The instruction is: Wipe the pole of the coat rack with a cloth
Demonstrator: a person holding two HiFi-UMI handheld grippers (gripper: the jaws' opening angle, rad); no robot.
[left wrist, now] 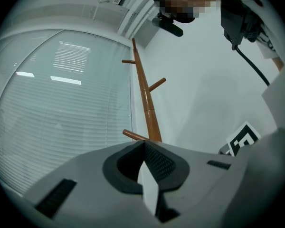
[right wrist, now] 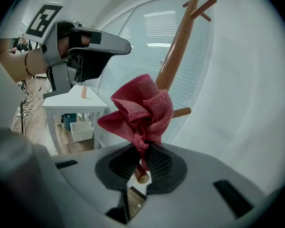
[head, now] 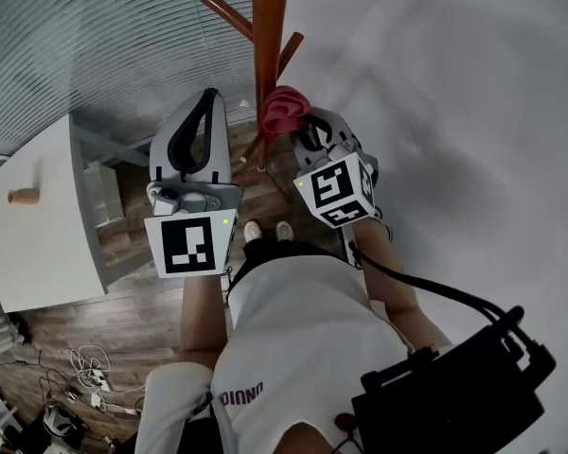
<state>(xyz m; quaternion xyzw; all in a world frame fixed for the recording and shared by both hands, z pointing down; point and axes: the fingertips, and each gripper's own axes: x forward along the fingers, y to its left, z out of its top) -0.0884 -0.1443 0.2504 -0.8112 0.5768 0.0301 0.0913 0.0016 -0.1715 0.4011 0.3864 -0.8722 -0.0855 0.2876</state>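
The coat rack's brown wooden pole (head: 270, 26) rises in front of me, with slanted pegs branching off it. A crumpled red cloth (head: 282, 112) sits against the pole's right side, and my right gripper (head: 298, 129) is shut on it. In the right gripper view the cloth (right wrist: 142, 108) bunches up above the jaws of the right gripper (right wrist: 141, 151) and covers part of the pole (right wrist: 178, 46). My left gripper (head: 211, 97) hovers just left of the pole, holding nothing. In the left gripper view the left gripper (left wrist: 143, 146) is shut, with the pole (left wrist: 147, 103) right behind it.
A white table (head: 38, 225) stands at the left with a small bottle (head: 24, 196) on it and a basket (right wrist: 82, 129) underneath. Cables (head: 85, 376) lie on the wooden floor. Window blinds are behind the rack and a white wall is on the right.
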